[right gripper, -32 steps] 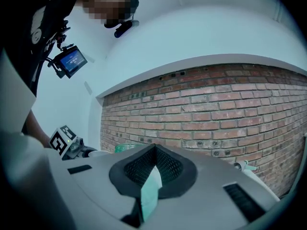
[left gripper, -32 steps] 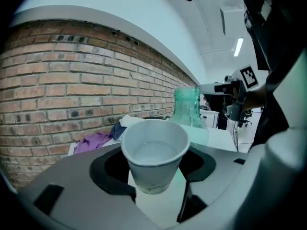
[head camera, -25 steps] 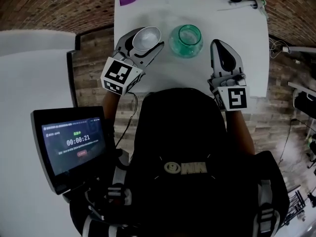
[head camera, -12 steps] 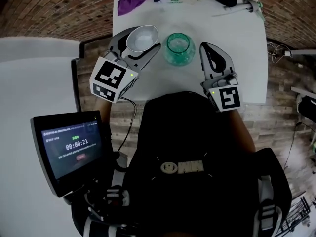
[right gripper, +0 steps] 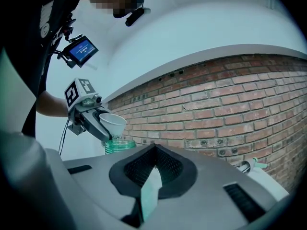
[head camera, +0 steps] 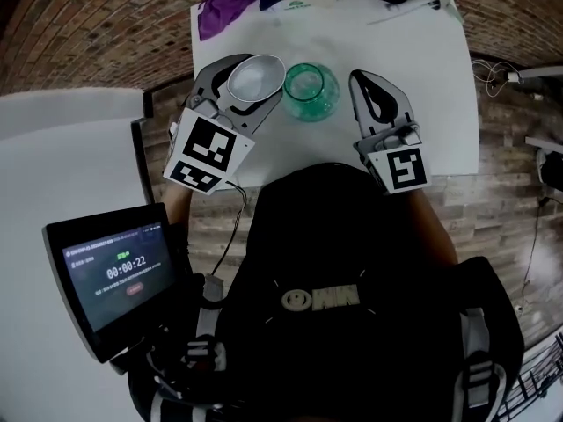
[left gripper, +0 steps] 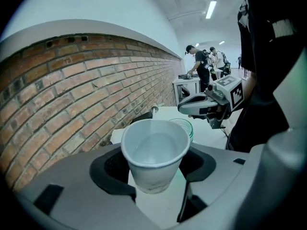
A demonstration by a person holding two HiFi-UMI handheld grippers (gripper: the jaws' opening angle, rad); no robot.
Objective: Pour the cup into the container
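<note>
From my head camera, looking down, I see a white table [head camera: 431,104] in front of me at 12 o'clock. My left gripper [head camera: 250,93] is at 11 o'clock. It is pinching a white paper cup [head camera: 256,76], one jaw on each side. The cup is up off the table and its open top faces me. Just beside the cup, at its 3 o'clock, stands a round green glass jar [head camera: 310,90]. The rim of the cup comes right up to the jar. My right gripper [head camera: 363,83] is at 1 o'clock, on the other side of the jar and apart from it. A purple cloth [head camera: 220,11] lies at the far edge of the table. A small screen [head camera: 119,266] sits at 8 o'clock, near my body.

In my left gripper view, the cup [left gripper: 154,155] sits in the middle, with the dark pads pressing on both its sides. There is water in it. The green jar [left gripper: 186,125] peeks out behind the cup at 1 o'clock. Past it, my right gripper [left gripper: 181,108] pokes in from 2 o'clock. A brick wall [left gripper: 72,95] fills the left side.

In my right gripper view, my right gripper [right gripper: 153,152] has its tips pressed together and nothing is in them. At 10 o'clock my left gripper [right gripper: 98,121] holds the cup [right gripper: 113,123] tipped over, with its lip above the mouth of the jar [right gripper: 120,145]. I cannot tell if water is running out.
</note>
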